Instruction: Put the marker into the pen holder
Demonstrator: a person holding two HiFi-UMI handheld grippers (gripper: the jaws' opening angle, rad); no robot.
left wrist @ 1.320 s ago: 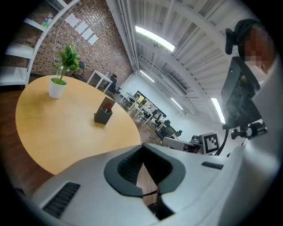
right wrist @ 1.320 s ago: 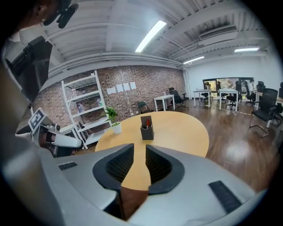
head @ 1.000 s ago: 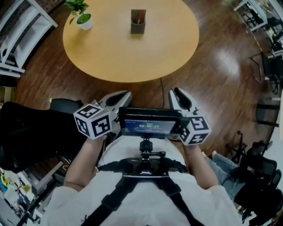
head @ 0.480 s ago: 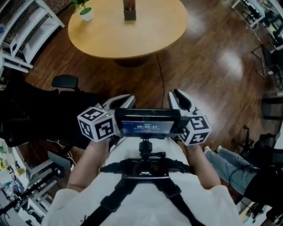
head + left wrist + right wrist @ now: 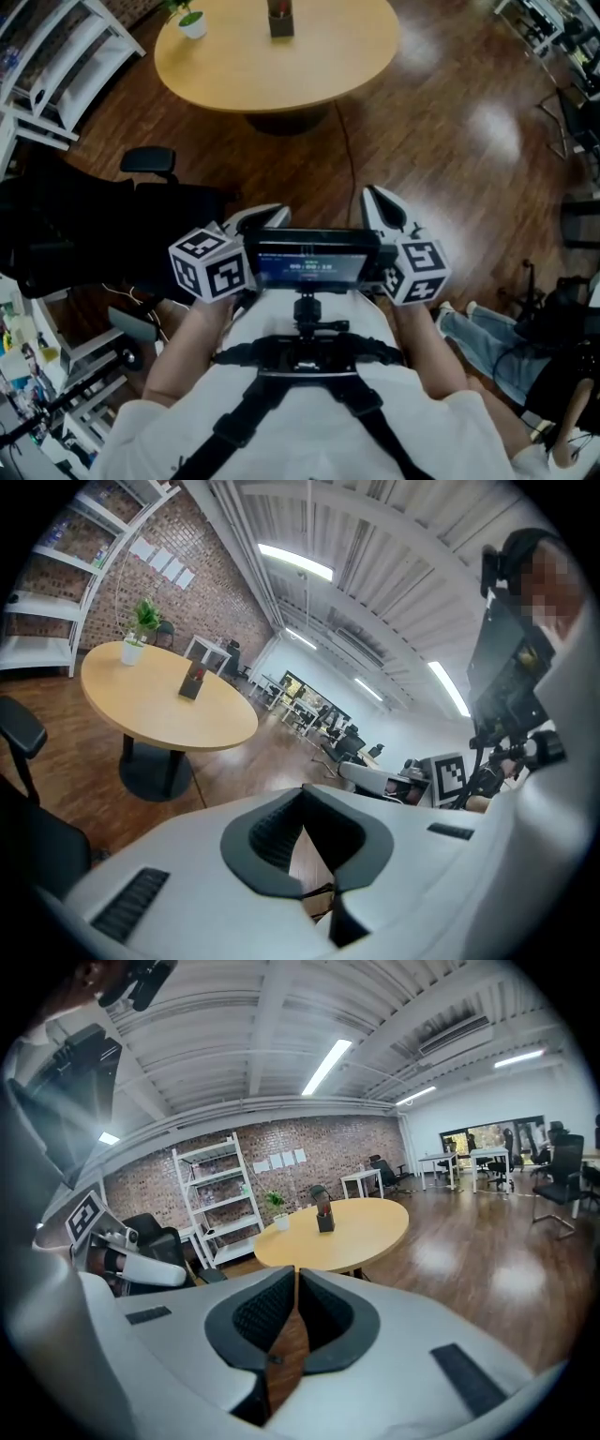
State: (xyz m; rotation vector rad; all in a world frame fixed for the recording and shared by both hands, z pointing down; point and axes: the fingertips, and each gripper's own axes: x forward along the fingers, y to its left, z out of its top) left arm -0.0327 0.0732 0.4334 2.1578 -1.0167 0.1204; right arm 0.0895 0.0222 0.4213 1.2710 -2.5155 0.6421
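Observation:
The dark pen holder [image 5: 280,19] stands on the round wooden table [image 5: 281,70], far ahead of me, with something red showing in it. No loose marker is in view. Both grippers are held close to my chest, well short of the table. In the left gripper view the pen holder [image 5: 193,680] is small and distant. My left gripper [image 5: 302,791] has its tips together and nothing between them. My right gripper [image 5: 295,1271] is closing, its tips meeting on nothing, with the pen holder [image 5: 324,1215] far beyond them.
A potted plant [image 5: 191,21] stands on the table's left side. A black office chair [image 5: 150,167] is at my left, white shelving [image 5: 47,66] beyond it. A cable [image 5: 349,159] runs over the wooden floor. A small screen [image 5: 314,262] sits on my chest rig.
The table and pen holder have slid towards the top of the head view and look farther off. Both grippers stay by my chest.

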